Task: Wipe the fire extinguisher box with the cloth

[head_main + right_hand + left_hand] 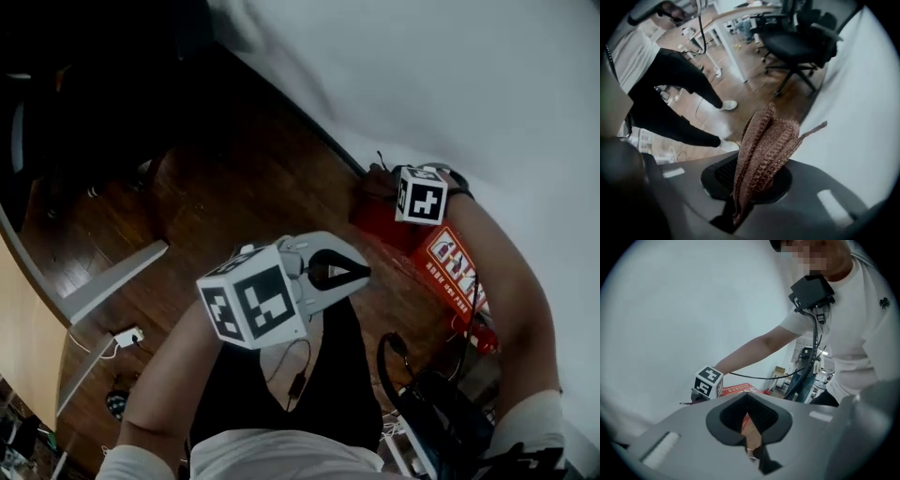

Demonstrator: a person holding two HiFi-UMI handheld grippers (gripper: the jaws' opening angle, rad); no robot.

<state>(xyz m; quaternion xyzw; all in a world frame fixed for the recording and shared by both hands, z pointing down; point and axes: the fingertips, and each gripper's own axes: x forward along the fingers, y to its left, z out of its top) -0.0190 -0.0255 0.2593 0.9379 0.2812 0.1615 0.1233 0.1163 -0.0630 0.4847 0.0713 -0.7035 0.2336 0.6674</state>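
The red fire extinguisher box (448,262) stands on the wooden floor against the white wall; it also shows small in the left gripper view (739,389). My right gripper (752,185) is shut on a brown knitted cloth (765,145) that sticks up out of its jaws. Its marker cube (419,194) hovers at the box's far end, close to the wall, and hides the jaws and cloth in the head view. My left gripper (361,272) hangs in mid-air left of the box, its jaws shut on nothing.
A red extinguisher (480,336) lies by the box's near end. The white wall (450,84) runs along the right. A power strip (127,336) and cables lie on the floor at left. A black office chair (799,37) and a desk stand behind.
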